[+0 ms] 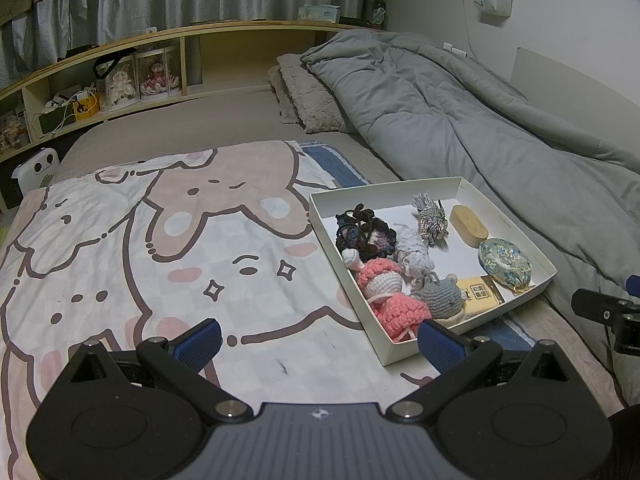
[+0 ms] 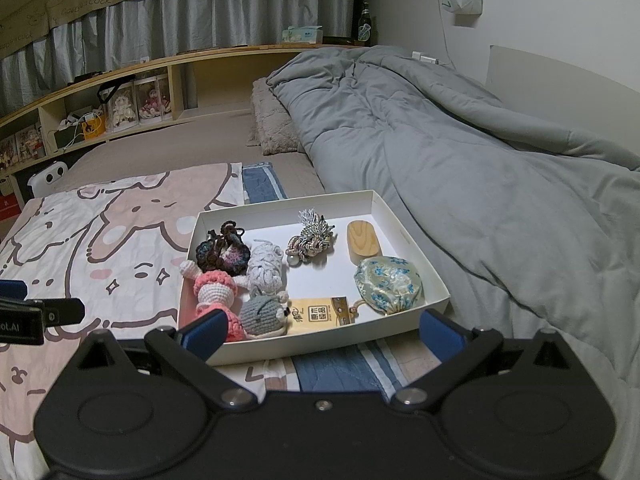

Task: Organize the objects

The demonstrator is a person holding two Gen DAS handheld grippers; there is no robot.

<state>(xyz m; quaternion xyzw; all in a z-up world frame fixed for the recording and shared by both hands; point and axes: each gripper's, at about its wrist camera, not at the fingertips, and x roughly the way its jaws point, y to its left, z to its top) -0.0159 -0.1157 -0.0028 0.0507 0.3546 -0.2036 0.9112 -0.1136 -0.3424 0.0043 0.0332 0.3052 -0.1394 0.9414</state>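
Observation:
A white shallow box [image 1: 384, 344] [image 2: 404, 236] lies on the bed and holds several small things: a pink crochet doll [image 1: 386, 286] [image 2: 214, 290], a grey crochet mouse [image 1: 444, 298] [image 2: 264, 314], a dark yarn piece [image 1: 362, 234] [image 2: 222, 250], a pale knitted piece [image 2: 266, 266], a striped cord knot [image 2: 310, 238], a wooden oval [image 1: 470, 226] [image 2: 364, 244], a floral pouch [image 1: 506, 262] [image 2: 388, 284] and a tan tag [image 2: 320, 314]. My left gripper [image 1: 320, 344] is open over the cartoon blanket, left of the box. My right gripper [image 2: 322, 332] is open just before the box's near wall.
A cartoon blanket [image 1: 160, 248] [image 2: 100, 240] covers the near bed. A grey duvet [image 1: 460, 112] [image 2: 460, 152] and a pillow [image 1: 308, 100] lie to the right and behind. A wooden shelf [image 1: 120, 76] with boxed dolls runs along the back, below curtains.

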